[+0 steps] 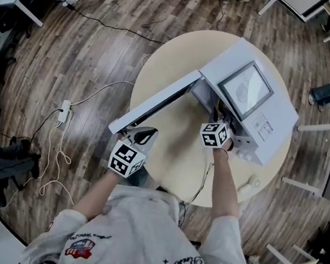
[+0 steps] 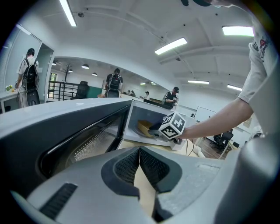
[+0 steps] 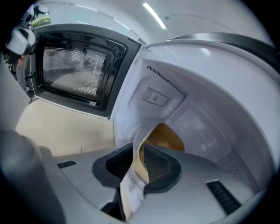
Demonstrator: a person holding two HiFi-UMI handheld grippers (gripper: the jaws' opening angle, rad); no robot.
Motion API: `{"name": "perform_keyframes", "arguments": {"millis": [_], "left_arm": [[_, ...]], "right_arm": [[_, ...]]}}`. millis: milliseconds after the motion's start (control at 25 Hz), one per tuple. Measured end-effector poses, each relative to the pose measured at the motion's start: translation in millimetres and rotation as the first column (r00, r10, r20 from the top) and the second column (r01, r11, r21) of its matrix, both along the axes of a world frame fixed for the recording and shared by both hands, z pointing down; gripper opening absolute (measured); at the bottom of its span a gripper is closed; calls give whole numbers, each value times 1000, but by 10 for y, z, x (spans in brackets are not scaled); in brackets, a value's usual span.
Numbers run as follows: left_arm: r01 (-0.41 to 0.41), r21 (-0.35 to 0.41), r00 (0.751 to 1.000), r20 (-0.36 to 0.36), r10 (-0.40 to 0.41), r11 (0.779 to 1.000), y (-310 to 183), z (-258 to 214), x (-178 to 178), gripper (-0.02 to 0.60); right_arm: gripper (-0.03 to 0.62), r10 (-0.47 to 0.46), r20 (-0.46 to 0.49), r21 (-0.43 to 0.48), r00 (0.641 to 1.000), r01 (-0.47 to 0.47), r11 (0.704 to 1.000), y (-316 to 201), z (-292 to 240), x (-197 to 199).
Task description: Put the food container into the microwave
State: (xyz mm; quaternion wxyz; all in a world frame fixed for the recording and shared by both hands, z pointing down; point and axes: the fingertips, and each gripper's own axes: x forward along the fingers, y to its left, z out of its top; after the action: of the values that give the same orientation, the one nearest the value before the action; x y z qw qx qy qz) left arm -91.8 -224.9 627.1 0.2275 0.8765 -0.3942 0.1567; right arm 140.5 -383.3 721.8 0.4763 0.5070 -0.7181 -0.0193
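A white microwave (image 1: 259,104) stands on a round beige table (image 1: 177,154) with its door (image 1: 156,106) swung wide open to the left. Inside the cavity sits the tan paper food container (image 3: 164,138), also visible in the left gripper view (image 2: 143,127). My right gripper (image 3: 138,164) reaches into the cavity. The container's near wall stands between its pads, which sit slightly apart and do not clamp it. My left gripper (image 2: 139,151) is shut with nothing in it, just by the door's outer end (image 1: 142,135).
A small white object (image 1: 253,183) lies near the table's right edge. A power strip (image 1: 64,111) and cables trail over the wooden floor at left. Desks and chairs ring the room; people stand far behind in the left gripper view.
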Motion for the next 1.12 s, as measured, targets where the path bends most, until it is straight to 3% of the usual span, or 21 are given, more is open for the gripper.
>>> {"name": "perform_keyframes", "arguments": {"millis": [680,1120], "left_arm": [[11,8,1000,-6,-11,1000,28,-63,-29,6],[-4,27,1000,-4,4,1000,44,-136,13,6]], "right_arm": [[9,-16,43,64,999,13,998,57,-165,-76],[6,-4,131,70,991,-5,998,260,-305,-113]]}}
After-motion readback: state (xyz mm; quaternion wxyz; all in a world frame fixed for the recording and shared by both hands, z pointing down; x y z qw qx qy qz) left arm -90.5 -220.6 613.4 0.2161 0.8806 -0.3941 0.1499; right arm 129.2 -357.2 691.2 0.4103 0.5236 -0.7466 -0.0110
